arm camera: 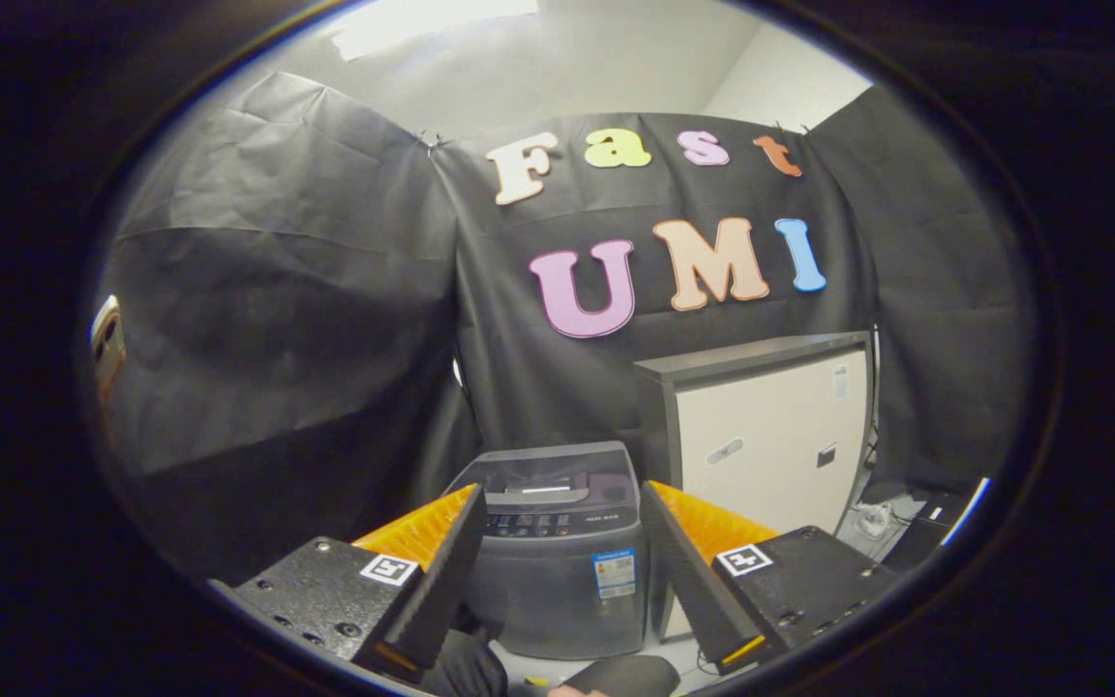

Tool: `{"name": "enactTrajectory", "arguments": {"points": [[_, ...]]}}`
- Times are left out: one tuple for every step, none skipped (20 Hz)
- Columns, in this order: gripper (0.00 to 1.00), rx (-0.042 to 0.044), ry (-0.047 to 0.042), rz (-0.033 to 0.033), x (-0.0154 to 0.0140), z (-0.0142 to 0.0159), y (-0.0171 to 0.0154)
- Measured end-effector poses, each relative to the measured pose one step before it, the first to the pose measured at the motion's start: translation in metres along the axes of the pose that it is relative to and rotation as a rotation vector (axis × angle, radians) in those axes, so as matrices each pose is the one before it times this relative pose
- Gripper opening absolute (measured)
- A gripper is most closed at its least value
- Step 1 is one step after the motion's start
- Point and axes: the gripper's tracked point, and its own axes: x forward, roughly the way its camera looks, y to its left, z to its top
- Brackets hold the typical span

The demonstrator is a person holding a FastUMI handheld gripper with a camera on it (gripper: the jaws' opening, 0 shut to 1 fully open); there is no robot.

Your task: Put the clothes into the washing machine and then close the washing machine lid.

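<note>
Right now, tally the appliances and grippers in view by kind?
Grey top-loading washing machine, lid down, beyond the fingers: 1
White box-shaped cabinet with grey top, beside the washer: 1
Two-finger gripper, fingers spread, gripping nothing: 1
Total: 3

A pale floor point(683, 653) carries the washer point(557, 552), standing shut beyond the open, empty fingers point(572, 644). Just beside it stands a white cabinet point(770, 436). Past the cabinet lies what may be a power strip point(872, 520).

Hand-held gripper point(562, 571) fingers spread, empty; washing machine point(557, 552) beyond them, lid closed
</note>
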Motion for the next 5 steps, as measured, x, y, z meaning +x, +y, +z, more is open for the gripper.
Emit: {"name": "enactTrajectory", "arguments": {"points": [[0.96,-0.00373,-0.00063,0.00226,-0.00072,-0.00176,0.00054],[0.96,-0.00632,0.0027,0.00381,0.00011,-0.00246,0.00069],[0.97,-0.00626,0.00355,-0.00353,0.00018,-0.00149,-0.00033],[0.97,-0.0037,0.00079,-0.00171,-0.00024,-0.00106,-0.00144],[0.97,-0.00017,0.00288,0.00008,0.00102,-0.00067,0.00045]]}}
